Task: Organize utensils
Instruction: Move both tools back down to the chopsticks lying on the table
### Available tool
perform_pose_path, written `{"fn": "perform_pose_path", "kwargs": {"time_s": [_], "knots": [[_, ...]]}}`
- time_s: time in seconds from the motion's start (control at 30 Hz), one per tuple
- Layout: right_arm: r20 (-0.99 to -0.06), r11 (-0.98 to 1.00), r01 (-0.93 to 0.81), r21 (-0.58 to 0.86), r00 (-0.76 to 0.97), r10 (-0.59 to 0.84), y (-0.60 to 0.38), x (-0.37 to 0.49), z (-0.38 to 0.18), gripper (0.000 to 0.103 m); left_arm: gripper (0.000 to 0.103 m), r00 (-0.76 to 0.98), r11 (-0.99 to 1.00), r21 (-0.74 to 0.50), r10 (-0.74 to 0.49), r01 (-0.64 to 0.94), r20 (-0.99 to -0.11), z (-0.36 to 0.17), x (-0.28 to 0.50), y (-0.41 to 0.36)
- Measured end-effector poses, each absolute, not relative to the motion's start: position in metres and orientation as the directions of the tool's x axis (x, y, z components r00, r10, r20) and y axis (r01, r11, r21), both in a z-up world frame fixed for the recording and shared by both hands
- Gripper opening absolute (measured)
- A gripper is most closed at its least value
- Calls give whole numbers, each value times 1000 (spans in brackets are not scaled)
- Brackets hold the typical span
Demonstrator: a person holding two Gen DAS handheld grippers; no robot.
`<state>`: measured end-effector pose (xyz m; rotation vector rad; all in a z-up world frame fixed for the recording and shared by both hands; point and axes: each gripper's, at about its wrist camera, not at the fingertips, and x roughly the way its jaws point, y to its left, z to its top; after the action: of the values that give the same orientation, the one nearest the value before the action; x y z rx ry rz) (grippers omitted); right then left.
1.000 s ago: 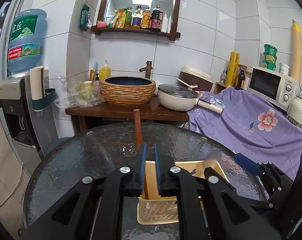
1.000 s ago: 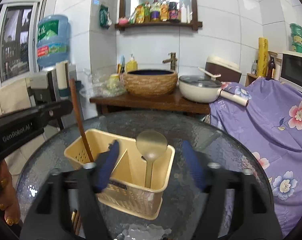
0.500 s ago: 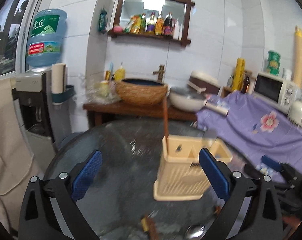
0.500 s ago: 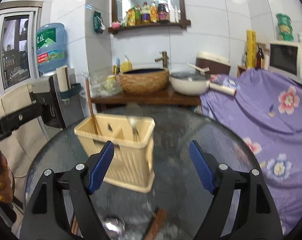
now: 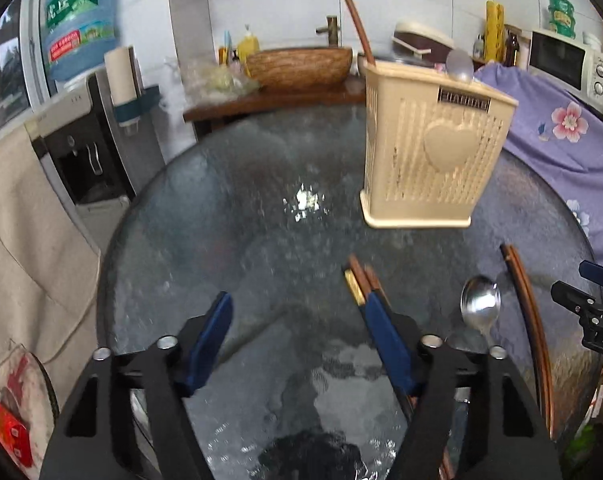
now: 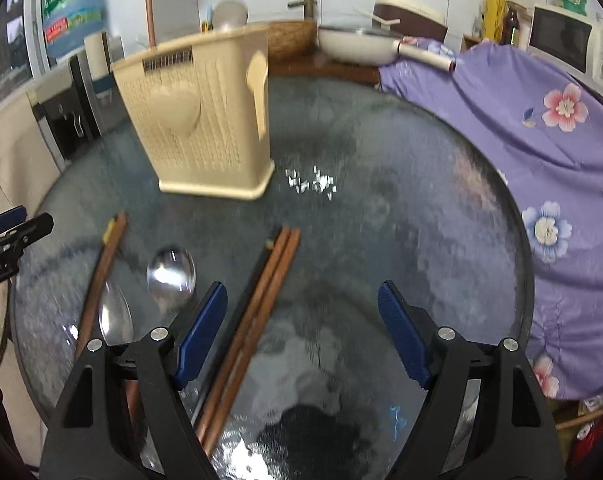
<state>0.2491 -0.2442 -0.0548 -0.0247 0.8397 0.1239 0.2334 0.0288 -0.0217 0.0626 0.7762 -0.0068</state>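
A cream utensil caddy (image 5: 429, 148) stands on the round glass table (image 5: 261, 208); it also shows in the right wrist view (image 6: 205, 120). A brown chopstick (image 5: 359, 32) and a spoon (image 5: 459, 66) stand in it. On the glass lie chopstick pairs (image 6: 257, 312) (image 6: 101, 276) and two metal spoons (image 6: 171, 272) (image 6: 115, 316). In the left wrist view a spoon (image 5: 479, 304) and chopsticks (image 5: 525, 312) (image 5: 361, 280) lie near me. My left gripper (image 5: 297, 340) is open and empty above the glass. My right gripper (image 6: 301, 328) is open and empty, its jaws to either side of one chopstick pair.
A purple flowered cloth (image 6: 541, 112) covers the counter on the right, with a microwave (image 6: 569, 40). Behind the table are a wooden stand with a woven basin (image 5: 297, 66) and a white pan (image 6: 357, 46). A water dispenser (image 5: 81, 112) stands at the left.
My left gripper let go of the chopstick, which now stands in the caddy, and opened. Both grippers pulled back and low over the glass, bringing the loose utensils into view.
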Motion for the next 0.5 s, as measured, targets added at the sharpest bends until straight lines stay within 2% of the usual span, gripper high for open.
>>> {"fn": "perform_pose_path", "kwargs": {"time_s": [0.07, 0.27, 0.37, 0.5], "knots": [[-757, 993, -115, 25, 646, 94, -243, 248, -62, 76, 50, 693, 999, 40, 6, 33, -721, -29, 234, 31], [-780, 995, -97, -21, 624, 44, -237, 247, -75, 69, 36, 649, 998, -3, -38, 55, -760, -45, 234, 31], [-784, 995, -96, -41, 620, 27, -234, 246, -78, 66, 30, 634, 998, -10, -49, 65, -772, -51, 236, 30], [-790, 995, -89, -51, 613, 14, -234, 248, -80, 65, 28, 626, 997, -21, -63, 75, -777, -55, 235, 24]]}}
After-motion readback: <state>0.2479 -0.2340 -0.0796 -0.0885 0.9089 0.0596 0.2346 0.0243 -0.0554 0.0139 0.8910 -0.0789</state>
